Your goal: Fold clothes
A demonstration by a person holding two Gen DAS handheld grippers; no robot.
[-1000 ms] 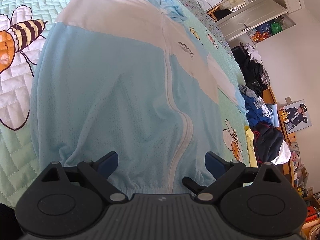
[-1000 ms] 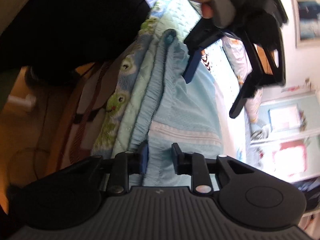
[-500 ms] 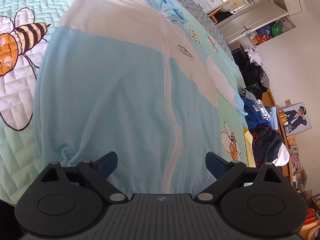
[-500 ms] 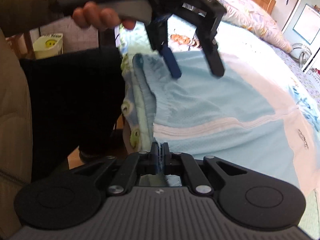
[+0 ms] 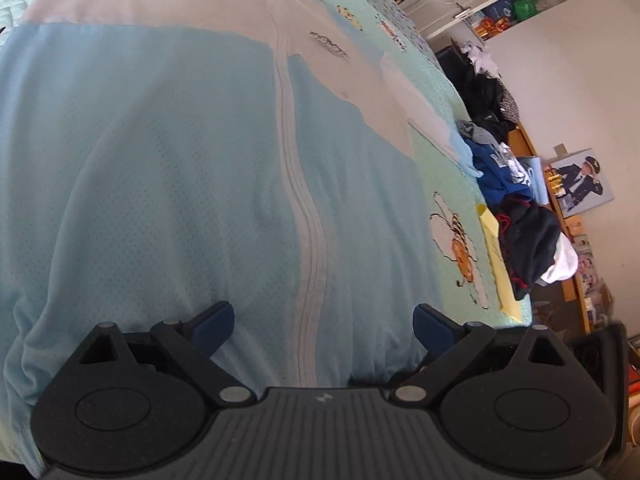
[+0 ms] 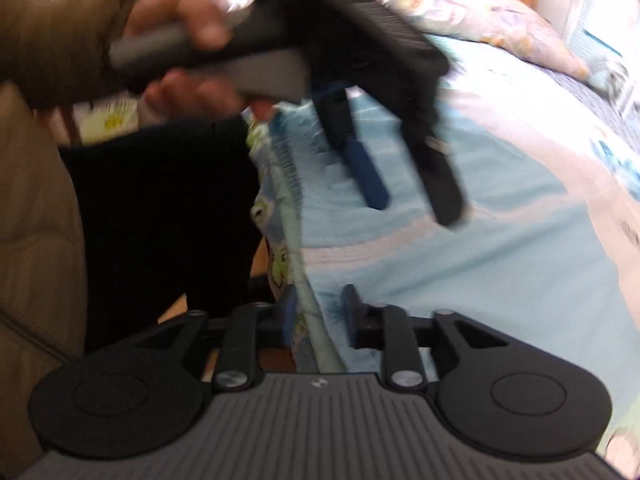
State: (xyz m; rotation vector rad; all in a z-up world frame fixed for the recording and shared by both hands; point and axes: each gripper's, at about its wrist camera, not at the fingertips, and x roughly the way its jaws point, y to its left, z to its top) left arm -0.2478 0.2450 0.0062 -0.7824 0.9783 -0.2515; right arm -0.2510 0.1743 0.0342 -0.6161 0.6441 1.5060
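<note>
A light blue mesh jacket (image 5: 180,168) with a white yoke and a white zip (image 5: 304,216) lies spread flat on a bee-print quilt. Its elastic hem runs along the bed's near edge (image 6: 288,184). My left gripper (image 5: 323,322) hovers wide open just above the jacket's lower part, straddling the zip with nothing between the pads. It also shows in the right wrist view as the left gripper (image 6: 412,196), held by a hand (image 6: 188,60). My right gripper (image 6: 318,314) sits at the hem by the bed edge. Its jaws are opening, and the pads stand clear of the cloth.
A heap of dark and blue clothes (image 5: 516,216) lies at the quilt's far right edge, with a yellow sheet (image 5: 496,248) beside it. Pillows (image 6: 472,12) lie at the head of the bed. The person's dark clothing (image 6: 160,220) stands against the bed edge.
My right gripper rolled upright, pinched shut at the hem, then parted again. My left gripper moved lower and closer over the jacket, staying open.
</note>
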